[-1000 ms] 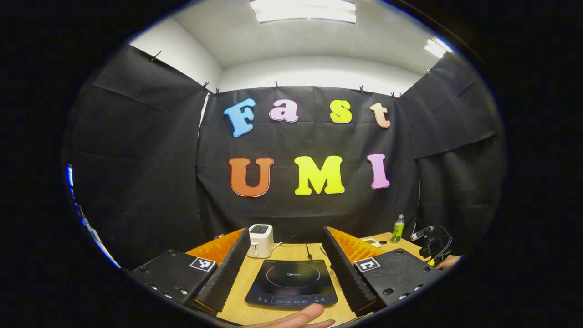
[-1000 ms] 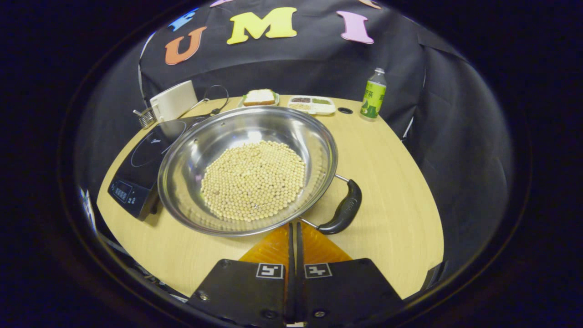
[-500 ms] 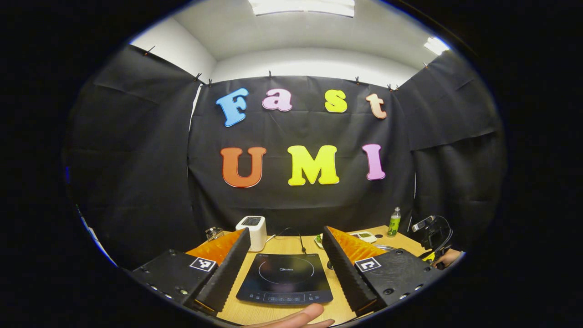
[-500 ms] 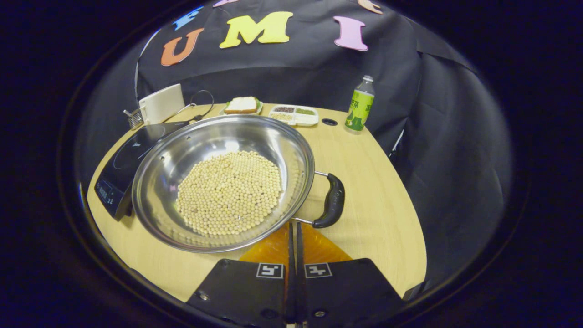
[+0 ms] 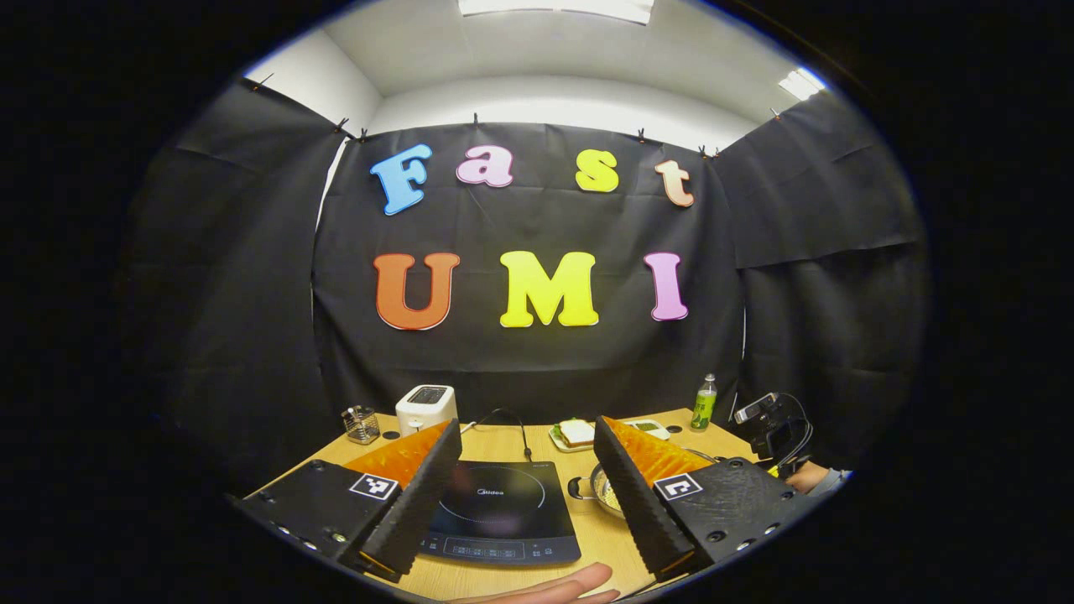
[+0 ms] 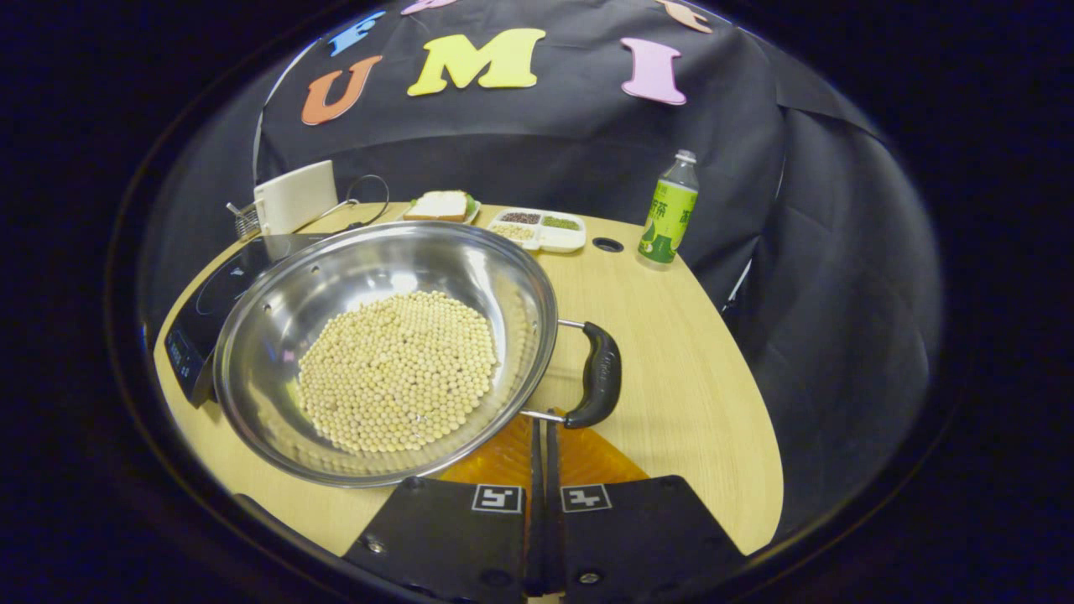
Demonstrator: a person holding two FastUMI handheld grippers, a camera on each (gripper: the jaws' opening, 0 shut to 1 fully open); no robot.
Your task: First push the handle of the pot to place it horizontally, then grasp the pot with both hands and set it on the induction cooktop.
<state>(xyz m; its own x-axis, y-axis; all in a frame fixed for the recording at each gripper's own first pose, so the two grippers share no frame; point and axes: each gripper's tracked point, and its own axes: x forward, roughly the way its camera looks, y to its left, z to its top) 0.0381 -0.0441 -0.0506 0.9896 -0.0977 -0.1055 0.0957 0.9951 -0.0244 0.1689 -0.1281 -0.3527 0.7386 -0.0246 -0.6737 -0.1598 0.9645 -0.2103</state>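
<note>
Your right gripper (image 6: 541,436) has its jaws closed on nothing, just behind pot (image 6: 382,352) handle (image 6: 597,375); push underway. Left gripper (image 5: 529,486) jaws wide, empty; cooktop (image 5: 503,512) between them. Lift + placing left.

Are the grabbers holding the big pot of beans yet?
No. The right gripper is shut with nothing between its fingers, just by the pot near its black handle. The left gripper is open, holding nothing.
</note>
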